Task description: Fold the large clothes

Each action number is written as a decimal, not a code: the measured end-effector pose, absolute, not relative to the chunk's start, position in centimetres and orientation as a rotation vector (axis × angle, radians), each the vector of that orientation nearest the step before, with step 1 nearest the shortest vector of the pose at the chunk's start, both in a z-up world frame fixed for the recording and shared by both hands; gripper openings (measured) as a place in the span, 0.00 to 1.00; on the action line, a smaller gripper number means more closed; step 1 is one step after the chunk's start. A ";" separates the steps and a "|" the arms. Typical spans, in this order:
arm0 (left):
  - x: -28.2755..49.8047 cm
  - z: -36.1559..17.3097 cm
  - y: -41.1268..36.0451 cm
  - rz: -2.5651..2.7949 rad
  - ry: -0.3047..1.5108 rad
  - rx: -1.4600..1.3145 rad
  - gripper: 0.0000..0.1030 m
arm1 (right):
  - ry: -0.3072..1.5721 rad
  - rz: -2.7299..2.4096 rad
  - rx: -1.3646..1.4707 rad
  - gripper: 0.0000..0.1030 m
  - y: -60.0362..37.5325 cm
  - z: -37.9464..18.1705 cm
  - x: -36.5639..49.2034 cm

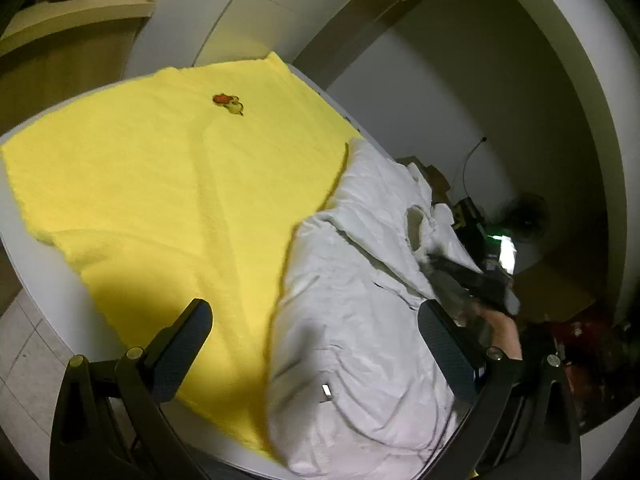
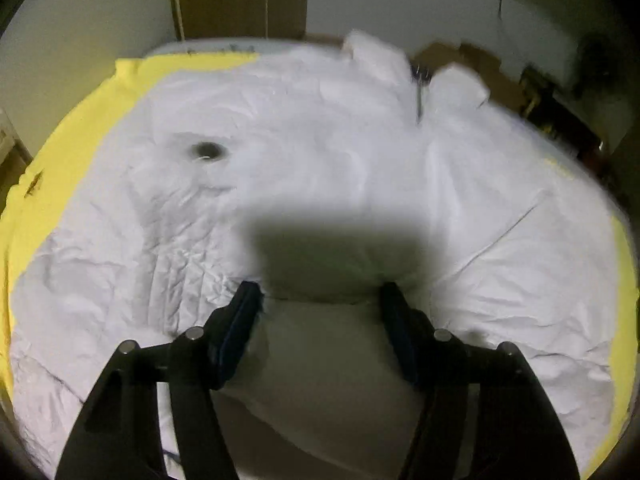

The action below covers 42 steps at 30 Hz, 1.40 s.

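Left tongs (image 1: 316,328) gape empty; right tongs (image 2: 320,300) straddle the white garment (image 2: 320,168), unclenched; no legible writing.

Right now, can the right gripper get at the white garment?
Probably yes. The right gripper hangs open directly over the white garment, which lies spread on the yellow cloth; nothing sits between them.

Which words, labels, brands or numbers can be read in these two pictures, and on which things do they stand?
No text can be read.
Yellow cloth: a small red and yellow picture patch, no letters seen.
White garment: a small tag, too small to read; a dark round mark, blurred.
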<state>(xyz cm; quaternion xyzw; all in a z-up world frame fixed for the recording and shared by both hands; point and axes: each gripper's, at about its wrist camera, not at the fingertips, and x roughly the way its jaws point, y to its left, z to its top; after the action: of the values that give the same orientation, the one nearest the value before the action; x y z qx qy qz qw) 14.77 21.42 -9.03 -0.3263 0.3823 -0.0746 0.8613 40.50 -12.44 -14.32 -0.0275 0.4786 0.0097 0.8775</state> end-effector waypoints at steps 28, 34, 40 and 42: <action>19.2 -13.7 16.9 -0.420 1.237 -0.627 1.00 | 0.769 -0.063 0.409 0.83 -40.4 -9.8 4.3; 19.9 -14.8 14.9 -0.514 1.317 -0.631 1.00 | 0.818 -0.082 0.360 0.83 -40.2 -10.4 4.2; 19.8 -16.9 15.6 -0.606 1.362 -0.841 1.00 | 0.893 0.023 0.573 0.83 -42.1 -13.4 4.7; 20.1 -17.3 15.9 -0.633 1.364 -0.893 1.00 | 0.937 0.122 0.718 0.83 -41.9 -15.5 5.5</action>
<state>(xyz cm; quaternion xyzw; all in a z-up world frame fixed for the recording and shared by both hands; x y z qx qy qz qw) 20.08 15.85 -17.30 -0.3916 0.5985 -0.2777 0.6413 5.53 -41.90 -15.45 0.3384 0.4413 0.0577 0.8291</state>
